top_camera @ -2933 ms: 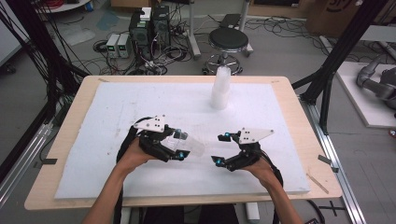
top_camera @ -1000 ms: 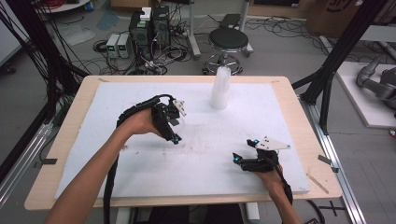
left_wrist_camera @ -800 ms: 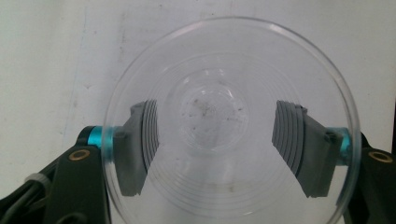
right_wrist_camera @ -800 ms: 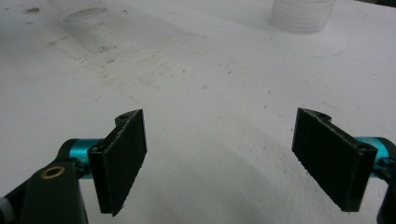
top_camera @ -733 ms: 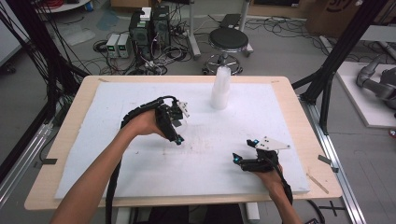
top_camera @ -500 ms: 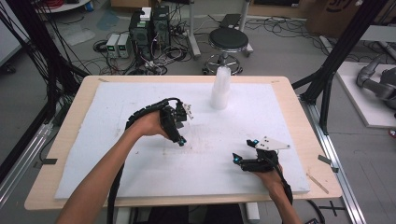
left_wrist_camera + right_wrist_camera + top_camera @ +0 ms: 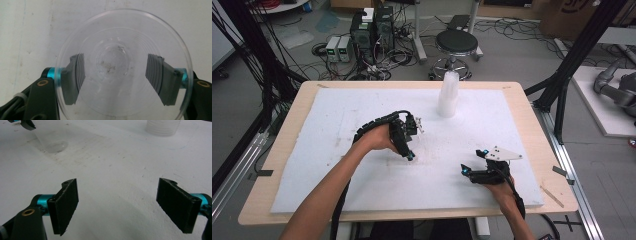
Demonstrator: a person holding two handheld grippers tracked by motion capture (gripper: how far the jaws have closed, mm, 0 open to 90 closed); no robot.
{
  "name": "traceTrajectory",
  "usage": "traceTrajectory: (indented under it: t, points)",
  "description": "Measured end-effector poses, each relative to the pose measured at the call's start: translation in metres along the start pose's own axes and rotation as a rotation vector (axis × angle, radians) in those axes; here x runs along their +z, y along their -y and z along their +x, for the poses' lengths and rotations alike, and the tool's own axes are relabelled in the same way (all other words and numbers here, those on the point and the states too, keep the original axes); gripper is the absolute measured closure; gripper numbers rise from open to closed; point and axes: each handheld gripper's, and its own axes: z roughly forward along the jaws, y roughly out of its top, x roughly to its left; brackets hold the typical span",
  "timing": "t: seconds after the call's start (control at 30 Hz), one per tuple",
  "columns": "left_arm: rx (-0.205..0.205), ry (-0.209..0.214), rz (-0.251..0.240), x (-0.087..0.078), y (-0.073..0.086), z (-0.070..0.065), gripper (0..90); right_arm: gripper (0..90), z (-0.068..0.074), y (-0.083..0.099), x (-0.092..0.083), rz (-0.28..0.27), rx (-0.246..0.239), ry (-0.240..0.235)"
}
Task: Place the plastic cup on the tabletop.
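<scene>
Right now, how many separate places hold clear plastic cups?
2. One clear cup sits gripped in the left tool, mid-table. A stack of cups stands at the far edge; how many it holds can't be counted.

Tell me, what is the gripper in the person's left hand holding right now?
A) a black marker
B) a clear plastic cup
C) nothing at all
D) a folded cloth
B: in the left gripper view the grey ribbed pads press on the sides of a clear plastic cup, seen through its round rim, and the high view shows the left gripper pointing down at the white mat.
</scene>
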Motion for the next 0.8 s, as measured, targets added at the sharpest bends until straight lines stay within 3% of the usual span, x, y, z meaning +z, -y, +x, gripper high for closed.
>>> traceTrajectory:
  t: [0.27,0.37,0.57,0.8]
  points:
    - [-0.001,-0.003,-0.004,0.002,-0.002,-0.001,30.1,17.6,0.000,0.000,0.000,0.004,0.004,0.001]
    - [-0.003,0.017,-0.015,0.005,0.001,-0.001,27.3,17.6,0.000,0.000,0.000,0.002,0.000,-0.001]
    - [-0.011,0.015,-0.038,0.010,0.004,0.001,18.2,17.6,0.000,0.000,0.000,0.004,0.002,-0.003]
    - [-0.028,0.020,-0.061,0.009,0.010,0.002,16.2,17.6,0.000,0.000,0.000,0.011,0.006,-0.006]
